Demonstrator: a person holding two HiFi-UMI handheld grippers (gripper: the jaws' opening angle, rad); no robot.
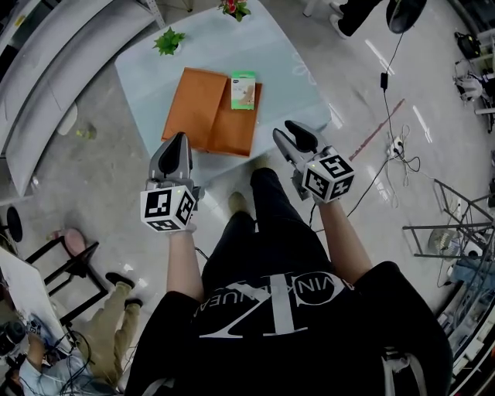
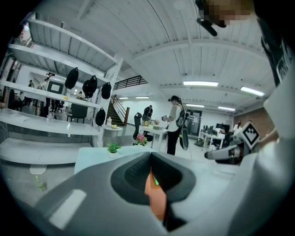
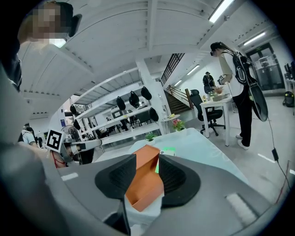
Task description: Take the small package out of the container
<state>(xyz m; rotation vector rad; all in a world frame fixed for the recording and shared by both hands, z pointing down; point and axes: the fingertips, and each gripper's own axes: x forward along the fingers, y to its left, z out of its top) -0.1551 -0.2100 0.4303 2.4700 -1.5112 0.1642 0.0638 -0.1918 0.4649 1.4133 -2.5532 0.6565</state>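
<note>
A flat orange container (image 1: 203, 110) lies on the light blue table (image 1: 286, 73). The small green-and-white package (image 1: 242, 90) rests on its far right corner. Both grippers hover short of the table's near edge, above the floor. My left gripper (image 1: 182, 138) points at the container's near left part with its jaws together; the left gripper view shows only a thin slit with the orange container (image 2: 156, 199) behind it. My right gripper (image 1: 290, 131) is open and holds nothing. In its own view the container (image 3: 144, 179) and package (image 3: 167, 150) show through the gap.
A small potted plant (image 1: 168, 40) and a pot of flowers (image 1: 234, 8) stand at the table's far edge. Cables and a power strip (image 1: 396, 147) lie on the floor at right. A person (image 1: 100, 332) sits at lower left; another person (image 3: 235, 83) stands beyond the table.
</note>
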